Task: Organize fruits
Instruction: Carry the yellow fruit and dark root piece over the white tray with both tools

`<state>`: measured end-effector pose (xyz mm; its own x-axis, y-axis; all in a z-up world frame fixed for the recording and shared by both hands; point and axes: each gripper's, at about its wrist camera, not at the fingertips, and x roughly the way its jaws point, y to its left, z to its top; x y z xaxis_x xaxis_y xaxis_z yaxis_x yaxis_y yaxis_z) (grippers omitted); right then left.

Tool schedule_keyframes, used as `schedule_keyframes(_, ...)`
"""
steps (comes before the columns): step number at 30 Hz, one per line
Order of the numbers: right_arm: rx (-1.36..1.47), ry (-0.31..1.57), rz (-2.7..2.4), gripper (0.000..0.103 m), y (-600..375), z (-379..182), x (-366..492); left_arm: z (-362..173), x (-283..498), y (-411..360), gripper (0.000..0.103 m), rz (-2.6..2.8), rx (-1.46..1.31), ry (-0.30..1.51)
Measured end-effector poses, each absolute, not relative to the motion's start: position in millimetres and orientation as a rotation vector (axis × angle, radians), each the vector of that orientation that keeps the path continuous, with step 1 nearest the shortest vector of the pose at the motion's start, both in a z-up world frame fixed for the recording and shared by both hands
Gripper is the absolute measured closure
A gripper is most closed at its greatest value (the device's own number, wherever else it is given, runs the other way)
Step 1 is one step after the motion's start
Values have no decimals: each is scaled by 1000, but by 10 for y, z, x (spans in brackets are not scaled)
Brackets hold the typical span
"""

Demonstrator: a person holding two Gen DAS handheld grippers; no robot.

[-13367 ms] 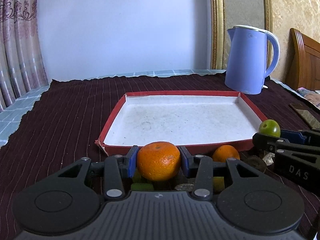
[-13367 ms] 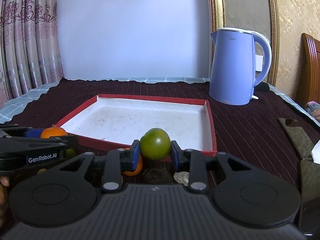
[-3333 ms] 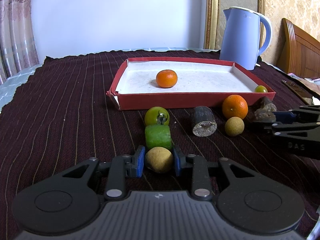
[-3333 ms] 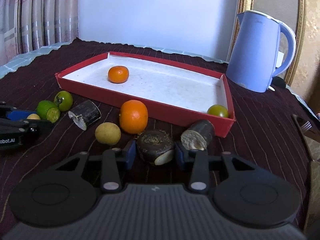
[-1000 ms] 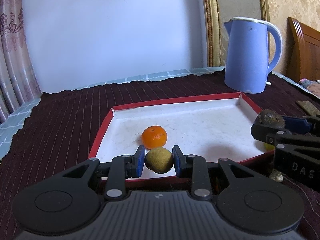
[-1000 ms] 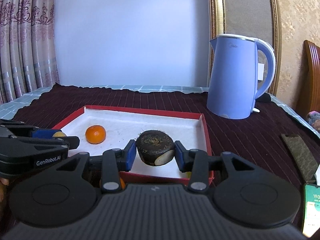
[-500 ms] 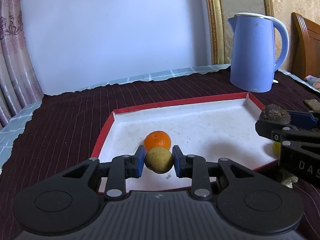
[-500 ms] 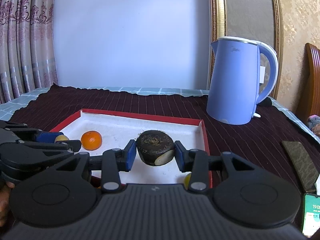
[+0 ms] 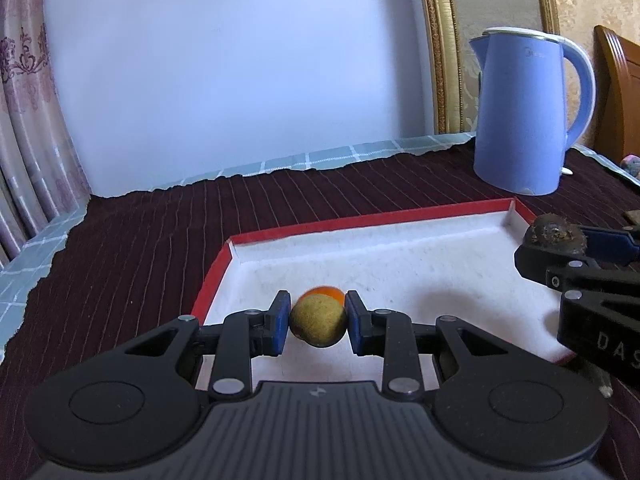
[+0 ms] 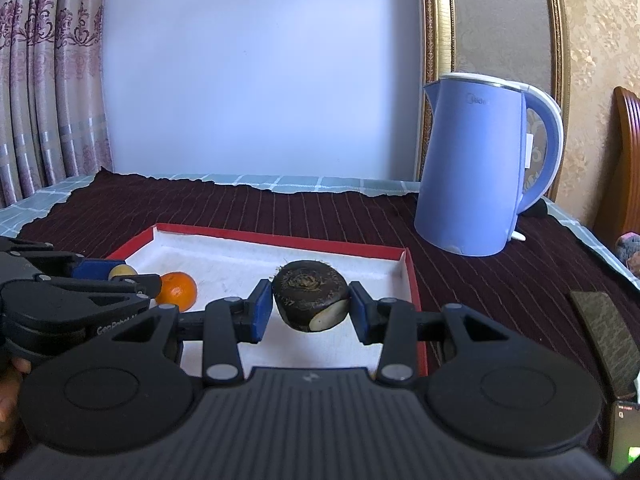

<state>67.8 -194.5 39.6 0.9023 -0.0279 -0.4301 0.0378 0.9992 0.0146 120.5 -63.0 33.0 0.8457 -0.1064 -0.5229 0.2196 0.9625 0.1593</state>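
A red-rimmed white tray (image 9: 360, 222) (image 10: 280, 240) lies on the dark cloth. My left gripper (image 9: 318, 322) is shut on a small tan round fruit (image 9: 318, 326), held above the tray's near left part. An orange (image 9: 326, 291) (image 10: 176, 289) rests in the tray, mostly hidden behind that fruit in the left wrist view. My right gripper (image 10: 310, 304) is shut on a dark brown water chestnut (image 10: 310, 294) (image 9: 554, 232), held over the tray's near right part. Each gripper shows at the edge of the other's view.
A blue electric kettle (image 9: 520, 112) (image 10: 480, 168) stands beyond the tray's far right corner. A dark flat object (image 10: 604, 328) and a phone (image 10: 624, 432) lie at the right. Curtains hang at the left; a wooden headboard is at the far right.
Both grippers have moved forward over the tray with their fruits. In the left wrist view the orange has slipped behind the tan fruit.
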Motion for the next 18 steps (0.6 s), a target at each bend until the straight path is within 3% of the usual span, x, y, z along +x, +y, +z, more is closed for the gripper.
schedule_keyframes(18,53,513,-81,64,-2116,252,1213,214,1665,-750,74,-122,241,583)
